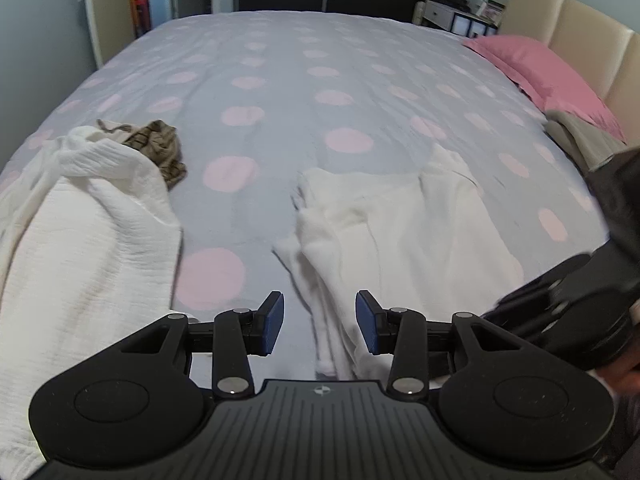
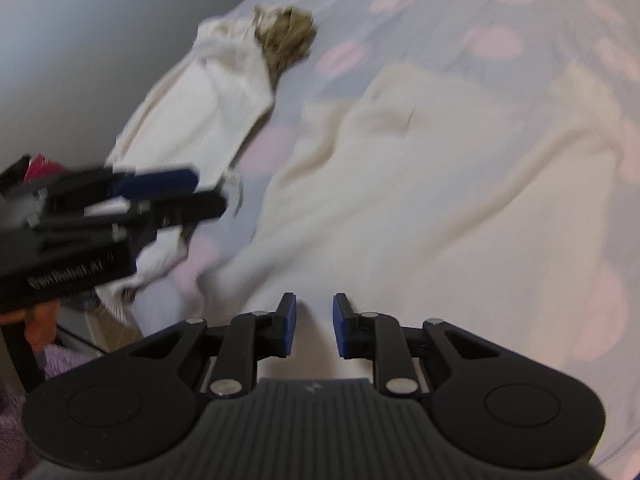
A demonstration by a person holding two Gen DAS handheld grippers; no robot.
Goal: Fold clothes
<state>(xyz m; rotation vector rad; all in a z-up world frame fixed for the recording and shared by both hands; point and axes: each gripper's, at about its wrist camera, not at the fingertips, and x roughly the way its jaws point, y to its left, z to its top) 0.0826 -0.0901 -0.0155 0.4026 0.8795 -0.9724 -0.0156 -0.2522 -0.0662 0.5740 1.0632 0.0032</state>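
Both tongs spread apart, gripping nothing: left tongs (image 1: 320,322) over the white garment (image 1: 400,232) lying rumpled on the dotted bed (image 1: 280,80), right tongs (image 2: 315,326) above it too.

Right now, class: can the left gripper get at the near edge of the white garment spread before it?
Probably yes: the left gripper is open, the white garment has its edge between the fingers, and nothing lies between them.
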